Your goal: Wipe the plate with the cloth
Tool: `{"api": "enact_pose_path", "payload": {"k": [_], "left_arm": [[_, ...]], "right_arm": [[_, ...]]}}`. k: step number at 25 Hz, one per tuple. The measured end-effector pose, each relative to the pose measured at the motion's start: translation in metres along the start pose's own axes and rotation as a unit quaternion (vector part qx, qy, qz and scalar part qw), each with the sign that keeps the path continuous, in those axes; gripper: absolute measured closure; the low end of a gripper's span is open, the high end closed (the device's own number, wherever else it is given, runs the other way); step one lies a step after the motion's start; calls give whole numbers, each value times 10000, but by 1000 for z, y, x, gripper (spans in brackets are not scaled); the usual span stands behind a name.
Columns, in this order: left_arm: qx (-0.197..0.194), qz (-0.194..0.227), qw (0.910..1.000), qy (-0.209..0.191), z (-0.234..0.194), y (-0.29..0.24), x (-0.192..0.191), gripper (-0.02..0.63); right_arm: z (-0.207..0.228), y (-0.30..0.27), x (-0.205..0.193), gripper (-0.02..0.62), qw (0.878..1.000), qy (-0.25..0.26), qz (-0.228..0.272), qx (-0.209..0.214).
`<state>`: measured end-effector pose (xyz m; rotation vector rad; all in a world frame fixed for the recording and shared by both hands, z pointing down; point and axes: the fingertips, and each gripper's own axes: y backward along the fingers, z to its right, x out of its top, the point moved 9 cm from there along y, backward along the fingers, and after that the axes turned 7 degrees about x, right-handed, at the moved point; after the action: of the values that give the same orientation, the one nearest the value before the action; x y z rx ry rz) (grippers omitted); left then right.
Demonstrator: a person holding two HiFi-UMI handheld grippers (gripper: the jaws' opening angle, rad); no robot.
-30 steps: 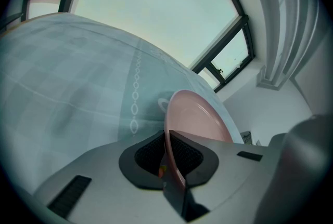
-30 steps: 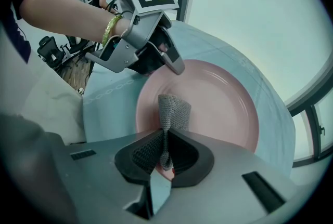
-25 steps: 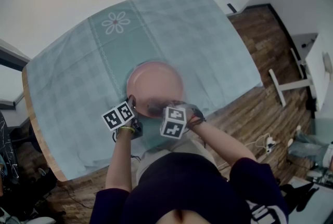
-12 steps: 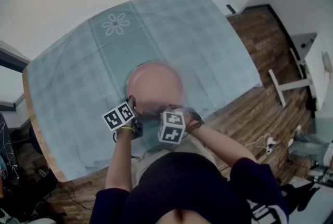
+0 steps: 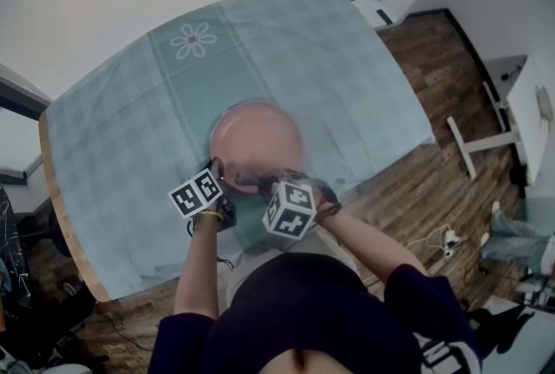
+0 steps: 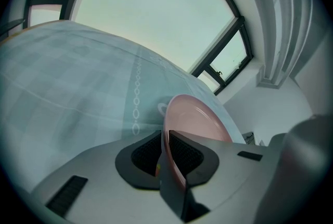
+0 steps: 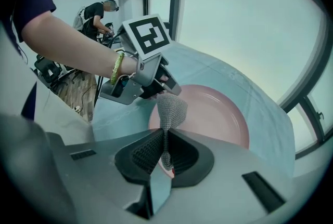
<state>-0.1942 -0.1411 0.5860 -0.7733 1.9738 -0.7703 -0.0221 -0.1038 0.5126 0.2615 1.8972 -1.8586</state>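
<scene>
A pink plate [image 5: 257, 141] lies on the teal checked tablecloth [image 5: 347, 60]. My left gripper [image 5: 222, 177] is shut on the plate's near rim; in the left gripper view the rim [image 6: 174, 158] runs between the pads of the left gripper [image 6: 165, 151]. My right gripper [image 7: 165, 154] is shut on a grey knitted cloth [image 7: 170, 109], which sticks out ahead of the jaws over the plate's [image 7: 221, 114] near-left rim, close to the left gripper [image 7: 165, 84]. Whether the cloth touches the plate I cannot tell. In the head view the right gripper [image 5: 264, 184] hides the cloth.
A flower motif [image 5: 193, 38] is printed on the tablecloth beyond the plate. The table's wooden edge [image 5: 62, 229] shows at the left. Wooden floor [image 5: 434, 190] and a white furniture leg [image 5: 473, 145] lie to the right. A person [image 7: 98, 14] stands in the background.
My right gripper has lifted a little with the cloth, and its marker cube has tilted. The left gripper and the plate have stayed put.
</scene>
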Motion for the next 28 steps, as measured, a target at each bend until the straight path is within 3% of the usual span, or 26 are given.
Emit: {"api": "enact_pose_path", "payload": {"k": [13, 22, 28], "left_arm": [[137, 548, 9979, -327, 11, 55, -6, 540], [-29, 795, 9957, -465, 29, 109, -26, 577], [-78, 900, 9920, -887, 38, 136, -45, 594]], "right_arm": [[2, 21, -13, 561, 9856, -1377, 774, -610], [-18, 48, -21, 561, 9571, -2242, 1492, -1066], [-41, 68, -28, 561, 9361, -2656, 1936, -1250]]}}
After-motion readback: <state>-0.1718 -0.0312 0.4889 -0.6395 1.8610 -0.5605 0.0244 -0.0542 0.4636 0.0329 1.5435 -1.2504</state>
